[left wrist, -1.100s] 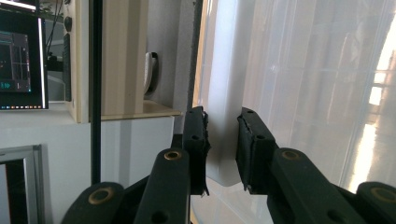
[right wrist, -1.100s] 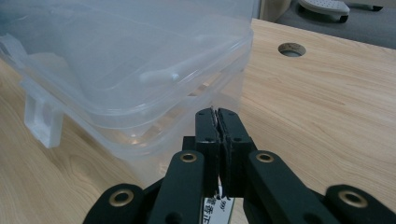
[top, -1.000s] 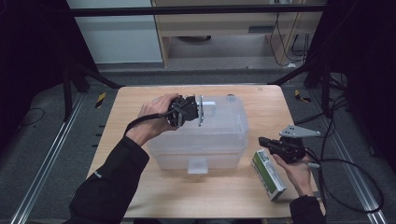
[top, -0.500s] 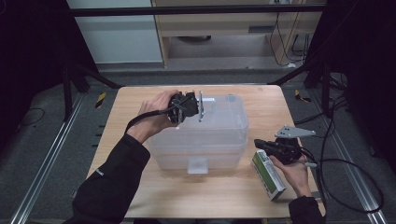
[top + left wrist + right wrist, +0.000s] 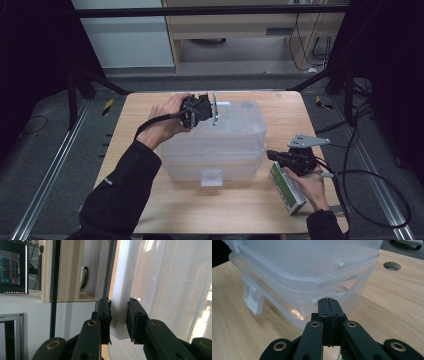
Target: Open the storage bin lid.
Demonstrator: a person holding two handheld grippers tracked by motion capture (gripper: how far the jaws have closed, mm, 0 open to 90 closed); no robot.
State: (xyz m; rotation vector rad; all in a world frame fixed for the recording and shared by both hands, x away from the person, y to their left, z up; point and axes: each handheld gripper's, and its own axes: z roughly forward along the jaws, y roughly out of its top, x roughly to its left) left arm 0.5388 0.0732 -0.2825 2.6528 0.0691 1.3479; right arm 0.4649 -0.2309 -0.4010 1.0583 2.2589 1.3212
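A clear plastic storage bin (image 5: 225, 150) with a clear lid (image 5: 240, 120) stands in the middle of the wooden table (image 5: 150, 125). My left gripper (image 5: 210, 106) reaches over the bin's far left edge. In the left gripper view it (image 5: 119, 315) is shut on a white latch (image 5: 121, 287) of the lid. My right gripper (image 5: 270, 154) sits at the bin's right front corner. In the right gripper view its jaws (image 5: 329, 302) are pressed together with nothing between them, the tip just below the lid rim (image 5: 337, 282).
A green and white carton (image 5: 287, 187) lies on the table under the right hand. A second white latch (image 5: 211, 177) hangs on the bin's front wall. A round hole (image 5: 392, 265) is cut in the tabletop beyond the bin. Cables trail off the right edge.
My right gripper has moved left, from beside the carton up to the bin's right front corner. The left gripper has stayed on the far latch.
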